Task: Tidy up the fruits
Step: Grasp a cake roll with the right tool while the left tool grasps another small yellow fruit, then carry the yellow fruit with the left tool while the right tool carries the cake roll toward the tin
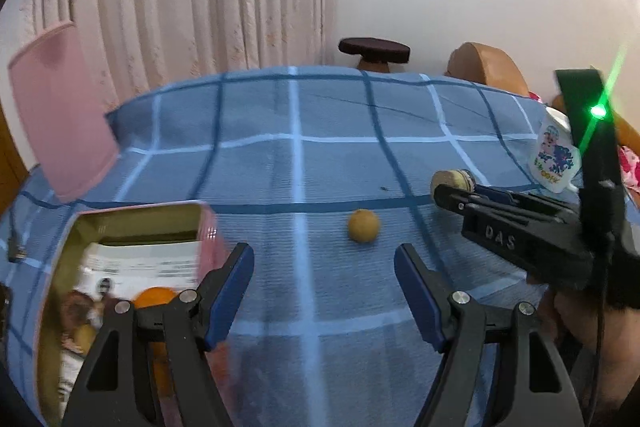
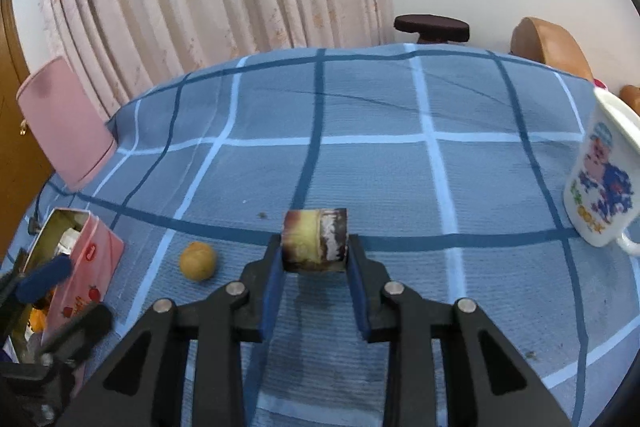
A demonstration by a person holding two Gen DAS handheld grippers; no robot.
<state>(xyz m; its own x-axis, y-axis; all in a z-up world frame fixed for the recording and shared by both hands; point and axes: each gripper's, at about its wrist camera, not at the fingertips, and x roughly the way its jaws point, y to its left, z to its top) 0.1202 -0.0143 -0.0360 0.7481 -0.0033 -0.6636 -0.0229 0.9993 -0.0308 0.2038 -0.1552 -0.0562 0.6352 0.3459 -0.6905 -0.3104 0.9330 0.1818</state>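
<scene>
Since R hand-held gripper point(image 2: 315, 259) is clamped on the short cut piece point(image 2: 315, 241), I'd lift straight, then drop into pink tin point(image 2: 86, 255); L hand-held gripper point(image 1: 324, 291) wide open, empty.

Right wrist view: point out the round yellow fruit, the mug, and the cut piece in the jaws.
round yellow fruit point(image 2: 197, 261), right wrist view, centre of its skin
mug point(image 2: 604, 183), right wrist view, printed side wall
cut cylindrical piece point(image 2: 314, 239), right wrist view, middle of its facing side
</scene>
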